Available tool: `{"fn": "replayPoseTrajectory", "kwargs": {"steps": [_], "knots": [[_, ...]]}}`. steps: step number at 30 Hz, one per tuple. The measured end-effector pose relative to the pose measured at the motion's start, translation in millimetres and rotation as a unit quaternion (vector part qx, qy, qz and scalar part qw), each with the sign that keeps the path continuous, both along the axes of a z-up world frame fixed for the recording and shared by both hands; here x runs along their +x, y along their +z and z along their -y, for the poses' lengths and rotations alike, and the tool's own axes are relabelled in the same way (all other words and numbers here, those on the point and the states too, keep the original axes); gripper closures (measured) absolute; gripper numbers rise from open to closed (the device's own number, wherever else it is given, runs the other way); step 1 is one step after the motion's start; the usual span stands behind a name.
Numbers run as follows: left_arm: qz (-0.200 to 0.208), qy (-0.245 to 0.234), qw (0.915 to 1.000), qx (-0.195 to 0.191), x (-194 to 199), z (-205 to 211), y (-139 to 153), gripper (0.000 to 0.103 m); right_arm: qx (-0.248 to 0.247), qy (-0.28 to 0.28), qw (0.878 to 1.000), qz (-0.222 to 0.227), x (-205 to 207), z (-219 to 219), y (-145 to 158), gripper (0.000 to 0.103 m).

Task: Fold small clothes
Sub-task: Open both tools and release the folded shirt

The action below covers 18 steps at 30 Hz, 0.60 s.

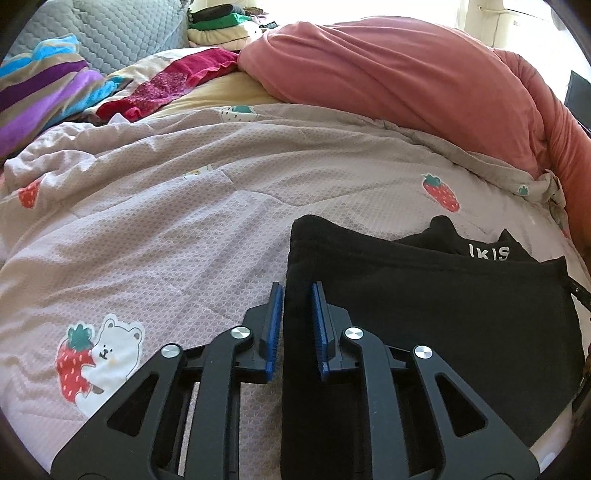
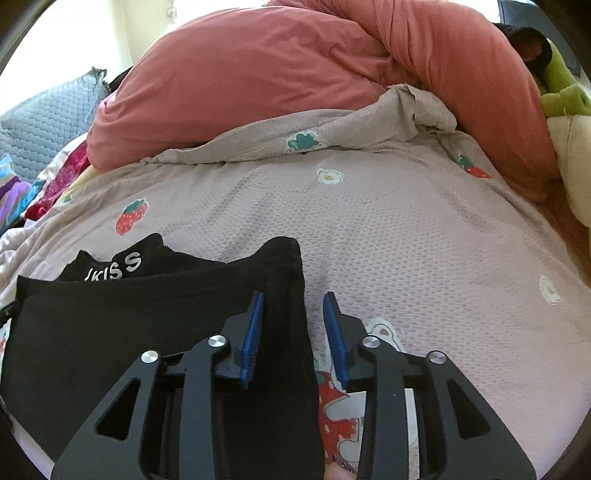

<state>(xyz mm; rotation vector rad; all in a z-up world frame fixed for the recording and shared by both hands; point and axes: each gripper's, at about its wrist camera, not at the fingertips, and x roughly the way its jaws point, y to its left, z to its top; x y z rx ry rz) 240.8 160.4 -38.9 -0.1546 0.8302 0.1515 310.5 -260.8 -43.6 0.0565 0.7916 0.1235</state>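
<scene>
A black garment point(image 1: 424, 306) with white lettering lies flat on the strawberry-print quilt point(image 1: 166, 221) of the bed; it fills the lower right of the left wrist view and the lower left of the right wrist view. It looks partly folded: a straight upper edge runs across it, and a lettered layer peeks out beyond that edge, so at least one fold seems made. The shape is still wide, so I judge that further folds and a final tidy are left.

The left tongs point(image 1: 297, 295) stand open, straddling the garment's left edge: the cloth passes between the blue pads point(image 1: 273, 328) without being pinched, as far as the view shows. The right tongs point(image 2: 293, 301) are also open, wider, over the garment's right edge; the left pad sits above black cloth and the right pad above bare quilt. Neither pair grips anything.

Both tongs seem posed at the two side edges, which suggests a next fold taken from the near hem, though that is only a guess.

A large pink duvet point(image 1: 406, 66) is heaped across the top of both views. A stack of folded clothes point(image 1: 221, 26) sits at the upper middle of the left wrist view, perhaps finished pieces, and loose colourful fabrics point(image 1: 55, 92) lie at its upper left, possibly still to do.
</scene>
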Motion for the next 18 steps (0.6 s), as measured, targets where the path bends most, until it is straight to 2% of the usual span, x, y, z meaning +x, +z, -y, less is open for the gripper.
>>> {"fn": "replayPoseTrajectory", "kwargs": {"steps": [3,7,10,12,14,18], "knots": [[0.000,-0.001,1.0000,0.002,-2.0,1.6,1.8,0.093,-0.002,-0.002,1.000,0.002,-4.8,1.4,2.9,0.066],[0.004,0.001,1.0000,0.000,-6.2,1.7,6.6,0.085,-0.001,-0.002,1.000,0.008,-14.2,5.0,8.6,0.062],[0.006,0.002,1.0000,0.000,-10.7,1.4,10.1,0.083,0.001,0.000,1.000,0.013,-22.2,7.9,13.1,0.057],[0.010,0.003,0.9999,-0.001,-15.2,1.0,13.3,0.079,0.003,0.003,1.000,0.017,-28.2,8.9,16.3,0.057],[0.013,0.005,0.9999,-0.004,-19.6,-0.1,16.8,0.072,0.006,0.007,1.000,0.017,-33.5,9.3,18.7,0.048],[0.018,0.009,0.9997,-0.016,-32.5,-4.1,23.9,0.066,0.012,0.017,1.000,0.021,-46.9,8.6,23.2,0.048]]}}
